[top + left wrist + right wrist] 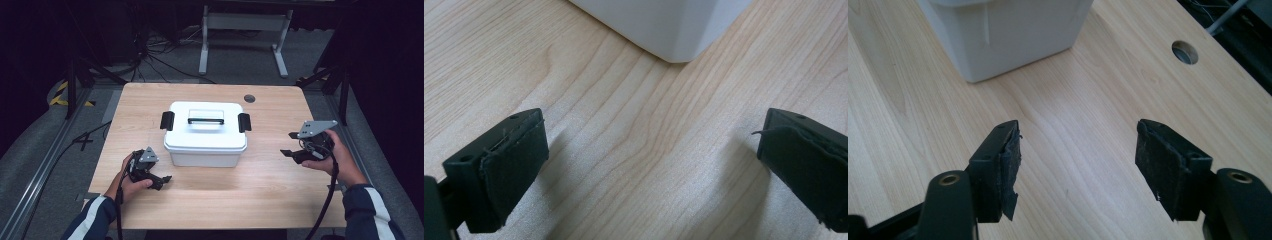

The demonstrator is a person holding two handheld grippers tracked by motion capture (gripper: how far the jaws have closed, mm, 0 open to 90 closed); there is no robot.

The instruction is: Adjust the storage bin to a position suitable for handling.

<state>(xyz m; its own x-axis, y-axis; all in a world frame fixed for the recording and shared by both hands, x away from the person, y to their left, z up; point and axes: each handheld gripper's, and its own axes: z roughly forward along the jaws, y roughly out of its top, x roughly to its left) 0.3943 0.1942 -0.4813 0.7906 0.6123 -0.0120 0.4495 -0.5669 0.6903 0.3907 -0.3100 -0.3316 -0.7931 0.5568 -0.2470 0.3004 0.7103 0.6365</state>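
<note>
Left gripper: jaws spread wide, nothing between them but bare wood grain. Low over the worktop, near the front left corner of the white lidded plastic storage box, not touching it. In the high view this gripper sits just in front and to the left of the box.

Right gripper: jaws also well apart, holding nothing. It looks across open wood toward a lower corner of the box. From above, this gripper hangs a little off the surface, well apart from the box's right side.

The box stands upright near the middle of the light wooden worktop, lid on, a black-edged handle lying flat in the lid top, and a black latch on each short end: left latch, right latch. Both latches look folded down, so the lid is probably locked.

Judgement: the step in hand is the approach to the latches. To do it well, raise each gripper to lid height, come in from the ends, and catch each latch's lower lip squarely. Work both sides evenly so the box does not slide or tip. A round cable hole lies behind the box, out of the way.
</note>
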